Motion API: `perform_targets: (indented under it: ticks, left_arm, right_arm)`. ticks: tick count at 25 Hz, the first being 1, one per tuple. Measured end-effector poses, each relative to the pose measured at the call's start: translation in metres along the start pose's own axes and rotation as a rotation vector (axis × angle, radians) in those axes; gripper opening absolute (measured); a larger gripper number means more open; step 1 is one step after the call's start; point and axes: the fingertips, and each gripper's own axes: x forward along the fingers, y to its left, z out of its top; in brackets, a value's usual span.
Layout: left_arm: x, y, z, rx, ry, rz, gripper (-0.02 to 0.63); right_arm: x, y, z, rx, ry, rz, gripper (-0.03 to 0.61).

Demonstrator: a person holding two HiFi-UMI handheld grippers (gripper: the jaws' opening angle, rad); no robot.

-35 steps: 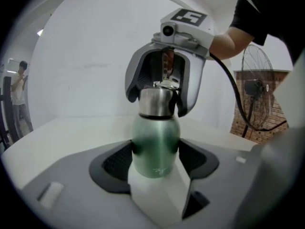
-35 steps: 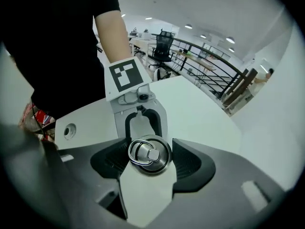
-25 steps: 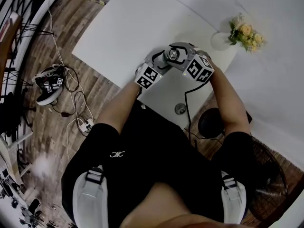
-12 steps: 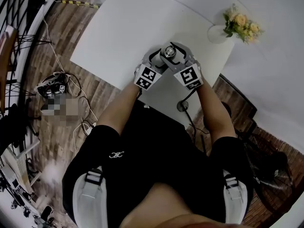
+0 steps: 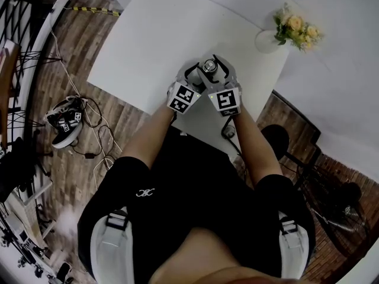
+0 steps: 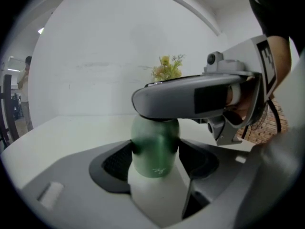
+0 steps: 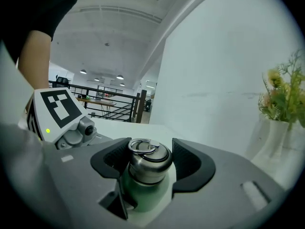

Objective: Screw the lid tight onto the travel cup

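My left gripper (image 6: 155, 154) has its dark pads clamped on both sides of the green travel cup (image 6: 155, 137), which it holds upright. My right gripper (image 7: 149, 162) is closed round the steel lid (image 7: 148, 157), which sits on top of the cup with its ring handle lying flat. The two grippers meet at an angle, the right above the left, over the near part of the white table (image 5: 154, 34). A white vase of yellow flowers (image 5: 293, 29) stands well apart at the table's far corner.
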Motion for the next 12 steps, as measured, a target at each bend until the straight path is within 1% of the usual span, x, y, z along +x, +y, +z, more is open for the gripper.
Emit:
perform_targets:
  ticks: [2, 7, 12]
  left_arm:
    - [0.0, -0.001, 0.0, -0.001, 0.005, -0.003, 0.36]
    - [0.0, 0.0, 0.0, -0.018, 0.035, -0.017, 0.362]
    - [-0.017, 0.002, -0.002, -0.05, 0.053, -0.006, 0.359]
  right_arm:
    - [0.0, 0.0, 0.0, 0.004, 0.002, -0.01, 0.272]
    - [0.002, -0.001, -0.003, 0.015, 0.006, 0.001, 0.272]
    - [0.003, 0.001, -0.008, 0.073, 0.043, 0.035, 0.273]
